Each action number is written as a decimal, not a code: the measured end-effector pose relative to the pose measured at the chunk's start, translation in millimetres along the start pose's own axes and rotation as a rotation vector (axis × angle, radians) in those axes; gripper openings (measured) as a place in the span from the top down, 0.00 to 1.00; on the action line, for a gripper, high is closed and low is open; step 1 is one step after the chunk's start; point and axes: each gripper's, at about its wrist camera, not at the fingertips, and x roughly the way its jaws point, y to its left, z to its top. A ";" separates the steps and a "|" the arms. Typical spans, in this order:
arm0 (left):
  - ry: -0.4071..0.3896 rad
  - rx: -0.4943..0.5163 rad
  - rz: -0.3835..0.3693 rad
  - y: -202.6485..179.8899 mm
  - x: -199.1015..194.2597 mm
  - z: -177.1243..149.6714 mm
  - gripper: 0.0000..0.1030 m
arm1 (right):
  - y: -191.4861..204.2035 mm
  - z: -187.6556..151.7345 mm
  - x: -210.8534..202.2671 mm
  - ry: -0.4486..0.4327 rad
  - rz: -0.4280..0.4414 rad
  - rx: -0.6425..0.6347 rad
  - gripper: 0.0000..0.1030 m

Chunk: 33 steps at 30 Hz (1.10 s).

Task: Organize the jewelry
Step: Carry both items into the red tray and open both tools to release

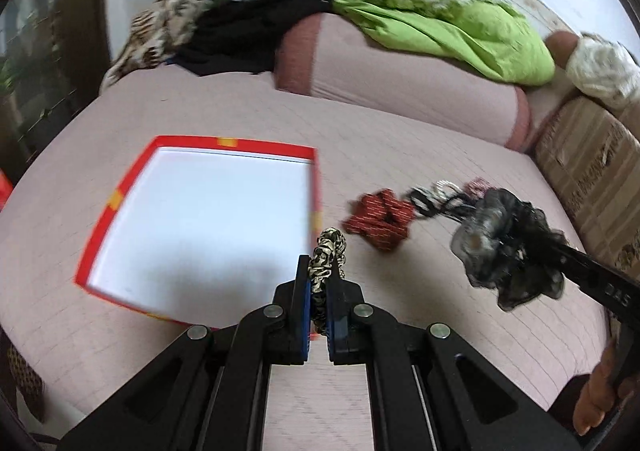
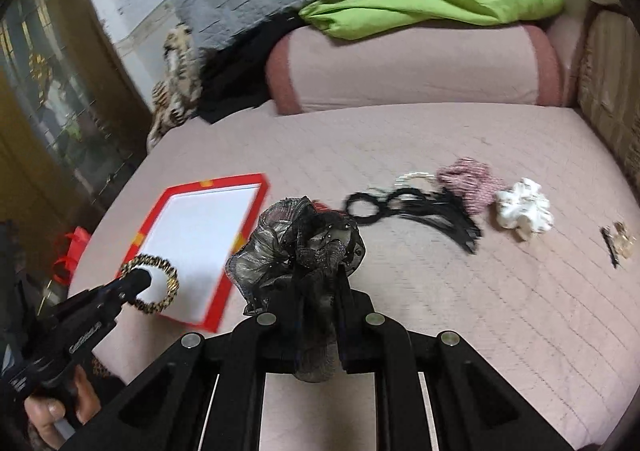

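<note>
pink quilted bed [image 2: 440, 291]: work surface | shallow red-rimmed white-lined box [image 1: 200, 211], left: open to receive | right gripper [image 2: 316, 271] pinching grey-black gauze scrunchie [image 2: 296, 239], near box | left gripper [image 1: 319, 275] pinching leopard-print scrunchie [image 1: 329, 251] at box's right rim

Leopard-print scrunchie [image 1: 329, 251] hangs lower centre, pinched upright over the red box's [image 1: 120, 195] white floor. Black-grey organza scrunchie [image 2: 296, 247] bunches centre frame, lifted. Red scrunchie [image 1: 380, 221], black bands [image 2: 364, 205], pink [image 2: 468, 181] and white [image 2: 522, 209] scrunchies lie right.
</note>
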 end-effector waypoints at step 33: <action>0.191 -0.123 0.269 184.5 80.5 -1.2 0.74 | 167.5 -28.7 165.5 0.270 0.085 -0.289 0.84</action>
